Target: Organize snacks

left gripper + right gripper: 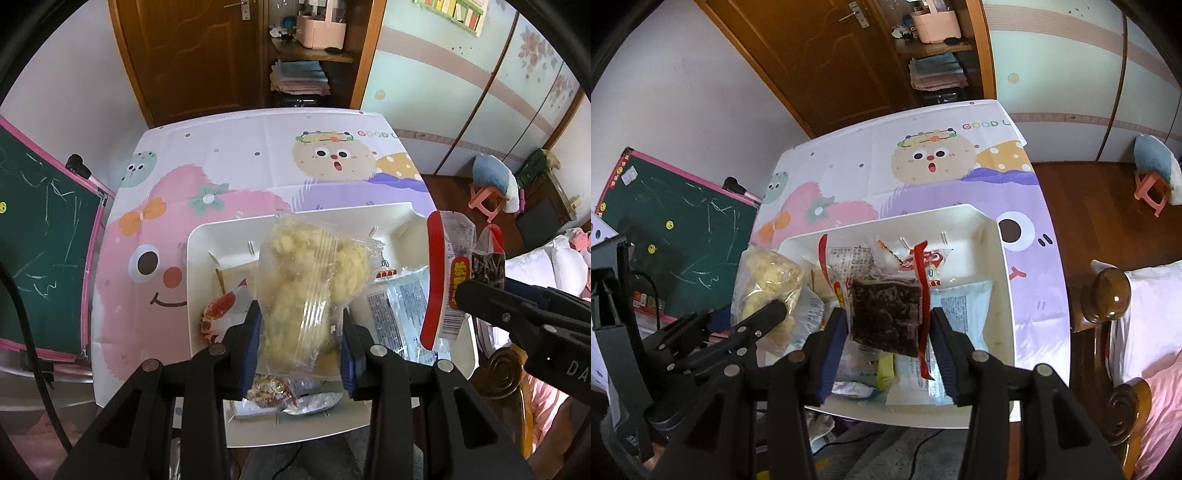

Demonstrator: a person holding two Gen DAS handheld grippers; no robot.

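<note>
A clear bag of pale yellow crumbly snack (314,258) hangs over the white tray (192,258), and my left gripper (301,314) is shut on its lower part, blue pads pressing both sides. To its right, my right gripper (469,293) holds up a red-edged packet of dark snack (448,273). In the right wrist view the dark packet (884,310) stands upright between the pads of my right gripper (888,315), above the tray (1004,295). The left gripper (772,312) and yellow bag (764,280) show at the left there. Several other snack packets lie in the tray.
The tray sits on a table with a cartoon cloth (240,166). A green chalkboard (37,240) leans at the left. A bed with a wooden post (1108,288) is close on the right. A pink stool (1152,188) stands on the wooden floor beyond.
</note>
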